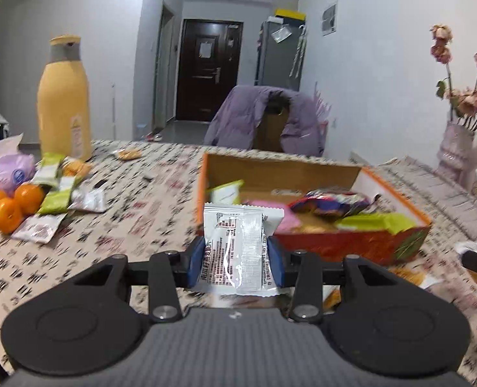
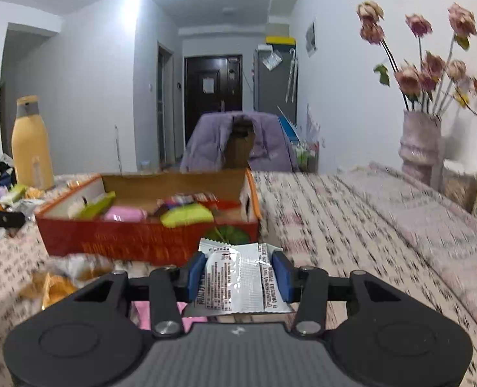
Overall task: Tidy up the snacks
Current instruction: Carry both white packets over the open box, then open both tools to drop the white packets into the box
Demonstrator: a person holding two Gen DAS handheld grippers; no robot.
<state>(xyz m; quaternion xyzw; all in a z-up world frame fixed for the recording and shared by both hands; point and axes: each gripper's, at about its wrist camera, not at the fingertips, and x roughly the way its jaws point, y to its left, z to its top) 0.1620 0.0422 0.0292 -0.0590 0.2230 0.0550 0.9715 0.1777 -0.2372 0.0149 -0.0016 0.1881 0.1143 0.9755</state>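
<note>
My left gripper [image 1: 236, 258] is shut on a silver snack packet [image 1: 238, 248], held upright above the table, just in front of the near left corner of an open orange box [image 1: 351, 245]. The box holds green, pink and purple-red snack packets [image 1: 328, 206]. My right gripper [image 2: 240, 277] is shut on another silver snack packet [image 2: 241, 283], in front of the same orange box [image 2: 141, 242], near its right front corner. Loose green and silver packets [image 1: 57, 193] lie on the table at the left.
Three oranges [image 1: 12, 203] and a plastic bag [image 1: 3, 167] lie at the left. A tall yellow bottle [image 1: 64, 103] stands behind them. A vase of dried roses [image 2: 422, 142] stands at the right. A chair with a purple jacket [image 1: 264, 116] is behind the table. Orange packets [image 2: 57, 283] lie near the right gripper.
</note>
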